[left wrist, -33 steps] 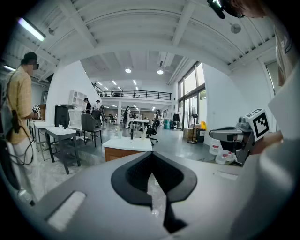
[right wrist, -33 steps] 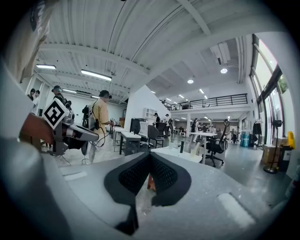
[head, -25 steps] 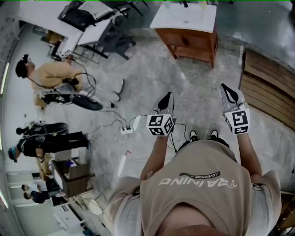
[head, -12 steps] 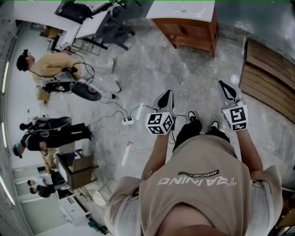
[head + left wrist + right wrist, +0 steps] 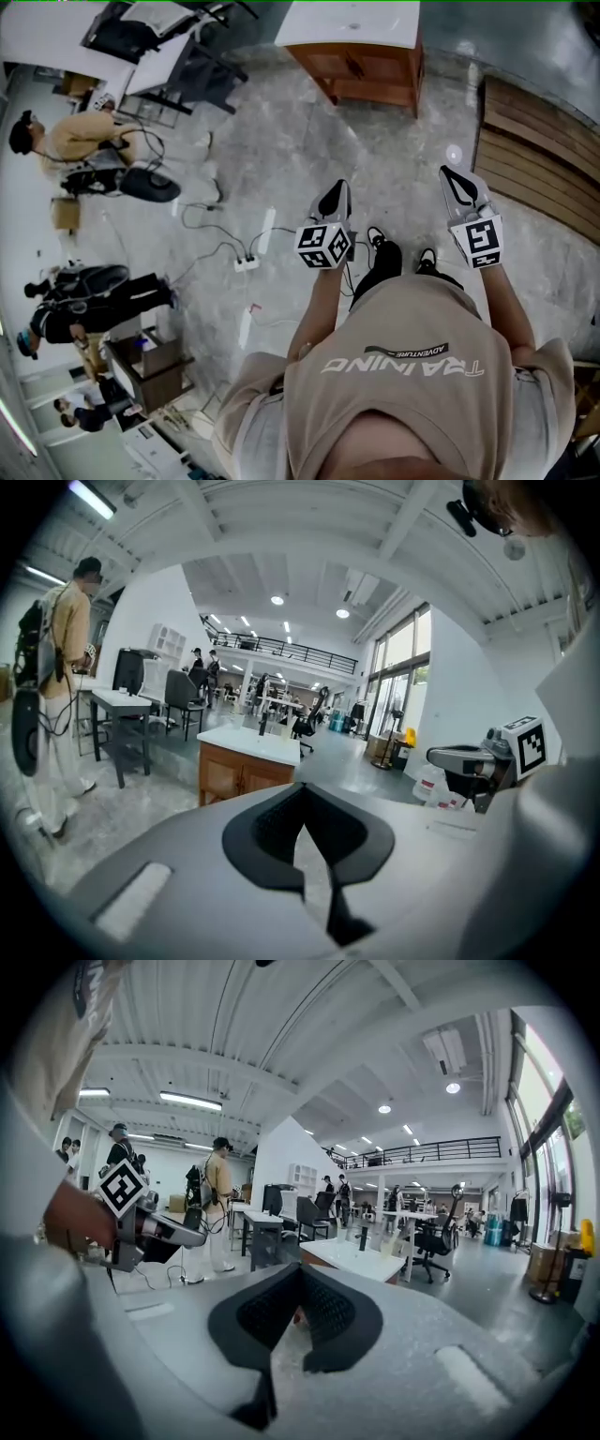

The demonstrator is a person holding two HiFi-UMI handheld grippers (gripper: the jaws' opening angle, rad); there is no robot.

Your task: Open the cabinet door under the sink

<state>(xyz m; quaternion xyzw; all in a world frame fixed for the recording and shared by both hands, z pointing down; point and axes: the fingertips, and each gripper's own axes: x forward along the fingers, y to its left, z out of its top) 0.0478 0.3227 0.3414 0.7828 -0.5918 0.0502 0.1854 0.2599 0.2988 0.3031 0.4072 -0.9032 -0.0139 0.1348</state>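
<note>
Cabinet (image 5: 361, 67) has shifted leftward in view; open floor (image 5: 375, 155) separates it from left gripper (image 5: 338, 197) and right gripper (image 5: 460, 186), fingers closed, empty.

Bare concrete floor (image 5: 394, 141) was seen open straight ahead, up to the sink cabinet (image 5: 361, 66). The left side was cluttered by cables (image 5: 202, 220) and a power strip (image 5: 247, 263). The right was bounded by wooden slats (image 5: 534, 187).
</note>
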